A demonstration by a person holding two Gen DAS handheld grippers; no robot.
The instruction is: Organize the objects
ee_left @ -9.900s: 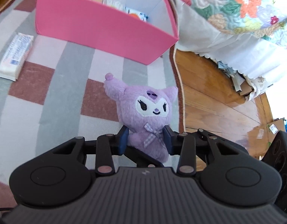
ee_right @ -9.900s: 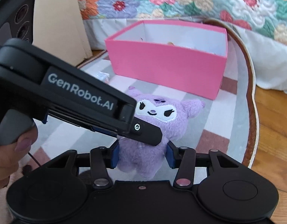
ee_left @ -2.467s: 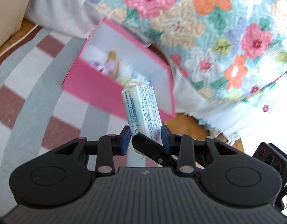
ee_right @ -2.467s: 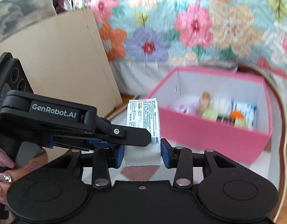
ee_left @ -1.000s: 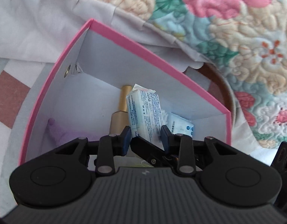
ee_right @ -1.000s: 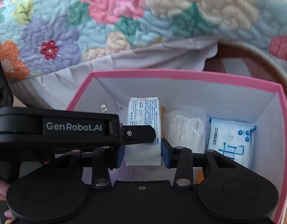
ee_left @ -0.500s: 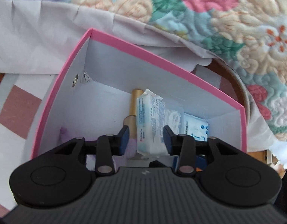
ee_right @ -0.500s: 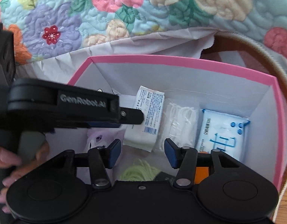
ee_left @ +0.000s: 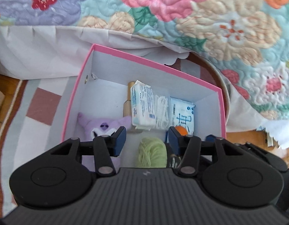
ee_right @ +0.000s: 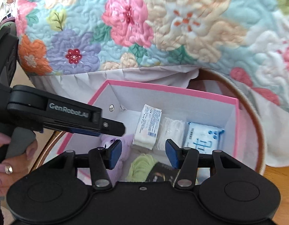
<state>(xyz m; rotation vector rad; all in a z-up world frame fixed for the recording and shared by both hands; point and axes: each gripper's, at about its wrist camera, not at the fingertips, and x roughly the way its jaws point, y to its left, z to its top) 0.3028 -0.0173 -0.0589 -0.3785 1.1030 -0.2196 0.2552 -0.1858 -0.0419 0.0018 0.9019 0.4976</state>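
- Letting go is what just changed: both my left hand-held gripper (ee_left: 146, 140) and right hand-held gripper (ee_right: 142, 153) have been opening their jaws, now parted around nothing, above the pink box (ee_left: 77, 86).
- Judging by that, this item is stowed, so EARLIER carrying is finished.
- White tissue pack (ee_left: 142, 106) lies inside, beside the cotton-swab bag (ee_left: 161, 110), near the purple plush (ee_left: 103, 125); crimped ends, blue print.
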